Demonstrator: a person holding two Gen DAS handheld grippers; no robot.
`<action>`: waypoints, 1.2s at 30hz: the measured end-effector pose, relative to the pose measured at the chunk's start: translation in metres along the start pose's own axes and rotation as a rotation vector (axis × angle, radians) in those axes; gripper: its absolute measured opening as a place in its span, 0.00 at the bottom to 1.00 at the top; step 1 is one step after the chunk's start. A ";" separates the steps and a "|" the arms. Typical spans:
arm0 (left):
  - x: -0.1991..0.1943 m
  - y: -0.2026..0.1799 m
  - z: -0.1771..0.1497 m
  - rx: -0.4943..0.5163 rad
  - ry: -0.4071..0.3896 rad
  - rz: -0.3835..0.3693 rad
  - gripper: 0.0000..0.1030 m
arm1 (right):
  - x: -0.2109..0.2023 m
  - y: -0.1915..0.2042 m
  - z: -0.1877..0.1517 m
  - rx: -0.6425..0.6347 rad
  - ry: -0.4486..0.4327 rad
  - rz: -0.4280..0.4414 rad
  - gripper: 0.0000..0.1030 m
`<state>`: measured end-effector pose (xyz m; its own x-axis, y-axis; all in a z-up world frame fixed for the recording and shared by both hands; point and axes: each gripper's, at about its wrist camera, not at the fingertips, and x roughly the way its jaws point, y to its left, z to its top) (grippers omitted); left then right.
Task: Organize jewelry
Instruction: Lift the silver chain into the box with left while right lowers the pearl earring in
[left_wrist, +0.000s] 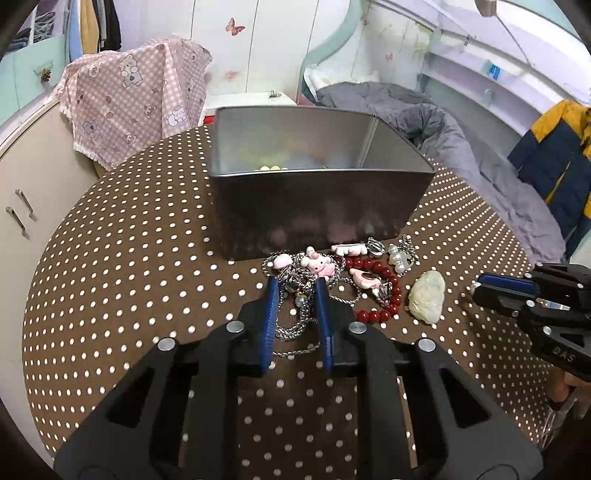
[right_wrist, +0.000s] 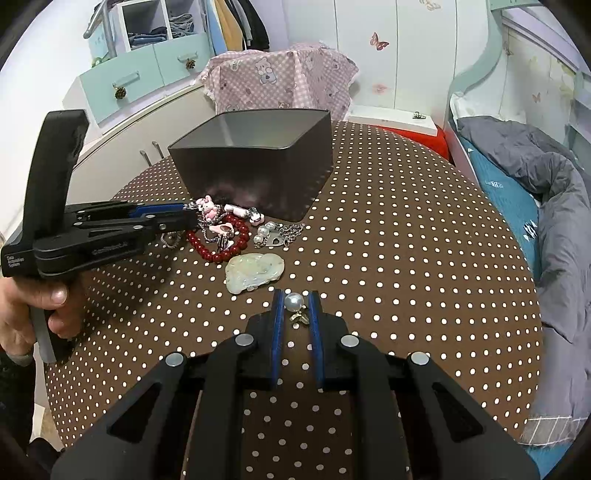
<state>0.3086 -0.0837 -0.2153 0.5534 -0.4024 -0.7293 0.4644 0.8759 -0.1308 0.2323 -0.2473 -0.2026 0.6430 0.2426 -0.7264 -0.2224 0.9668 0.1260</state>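
Note:
A dark metal box (left_wrist: 317, 206) stands on the polka-dot table (left_wrist: 129, 280), with pale beads inside. In front of it lies a jewelry pile: silver chain (left_wrist: 295, 317), pink bunny charm (left_wrist: 319, 264), red bead bracelet (left_wrist: 384, 291) and pale jade pendant (left_wrist: 426, 295). My left gripper (left_wrist: 295, 284) is open, its fingers straddling the chain. It shows at the pile in the right wrist view (right_wrist: 190, 218). My right gripper (right_wrist: 295, 297) has its fingers close around a pearl earring (right_wrist: 294, 302); it shows at the right in the left wrist view (left_wrist: 476, 286). The box (right_wrist: 258, 162) and pendant (right_wrist: 255, 271) also show.
A pearl charm with a silver plate (right_wrist: 271, 236) lies right of the bracelet. A pink checked cloth (left_wrist: 136, 96) drapes furniture behind the table. A bed with a grey quilt (right_wrist: 546, 206) stands to the right. Cabinets (right_wrist: 122, 147) stand to the left.

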 end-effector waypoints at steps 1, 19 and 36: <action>-0.005 0.001 -0.001 -0.005 -0.010 -0.004 0.19 | 0.000 0.000 0.000 0.001 0.000 0.001 0.11; -0.105 -0.003 0.017 0.035 -0.233 -0.059 0.18 | -0.044 0.016 0.020 -0.006 -0.102 0.031 0.11; -0.191 -0.032 0.061 0.142 -0.399 -0.023 0.09 | -0.122 0.041 0.097 -0.098 -0.291 0.050 0.11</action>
<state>0.2300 -0.0510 -0.0313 0.7532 -0.5174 -0.4062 0.5548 0.8314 -0.0301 0.2158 -0.2292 -0.0434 0.8091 0.3167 -0.4951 -0.3201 0.9440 0.0807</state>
